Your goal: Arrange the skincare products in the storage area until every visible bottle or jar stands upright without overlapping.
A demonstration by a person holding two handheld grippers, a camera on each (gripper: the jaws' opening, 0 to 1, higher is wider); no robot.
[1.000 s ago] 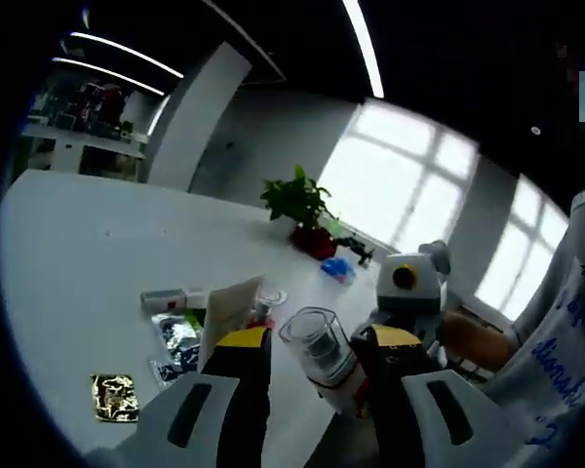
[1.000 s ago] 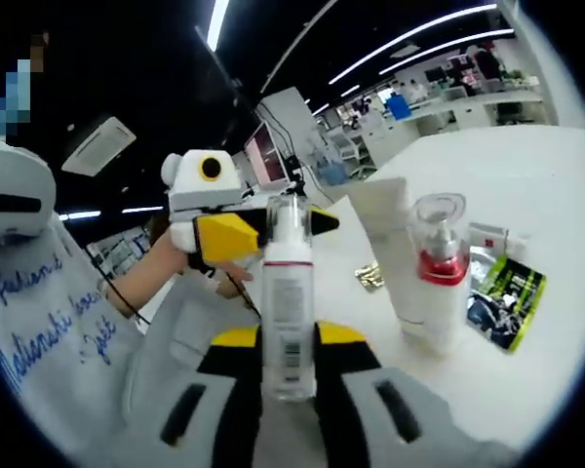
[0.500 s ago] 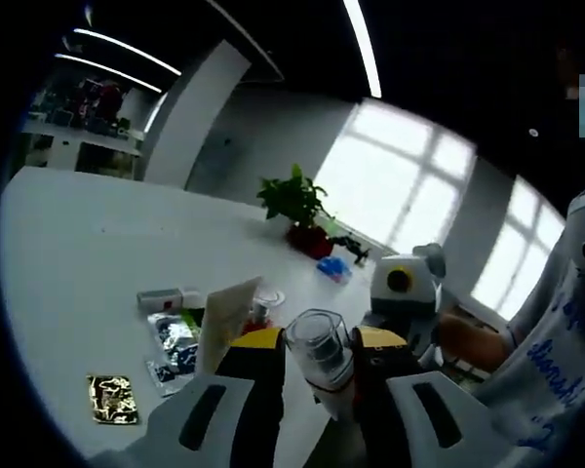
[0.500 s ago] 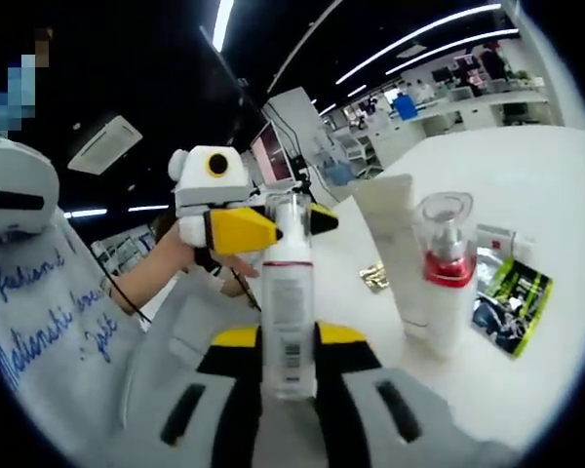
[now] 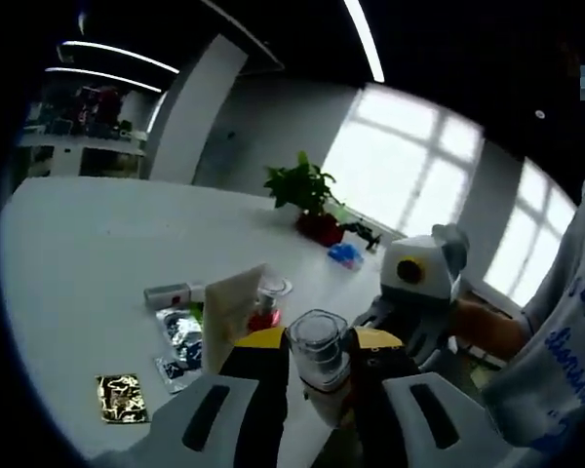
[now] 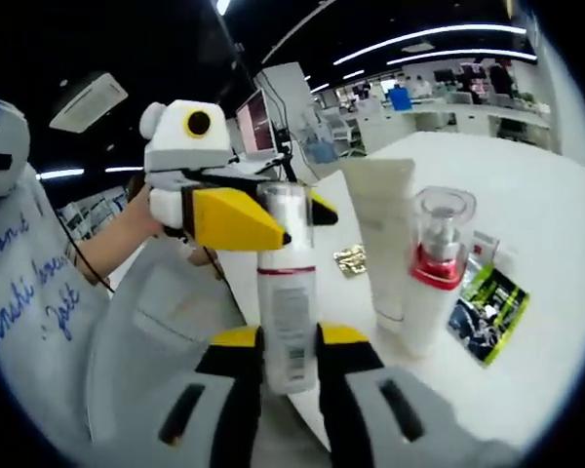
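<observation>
The white pump bottle stood upright, pinched low on its body by the right claw above the counter edge, while the left claw clamped its clear cap. On the counter stood a white tube and a red-collared pump bottle touching it; flat sachets lay beside them. The bottles' contents could not be made out.

Clear-capped bottle between left gripper fingers
</observation>
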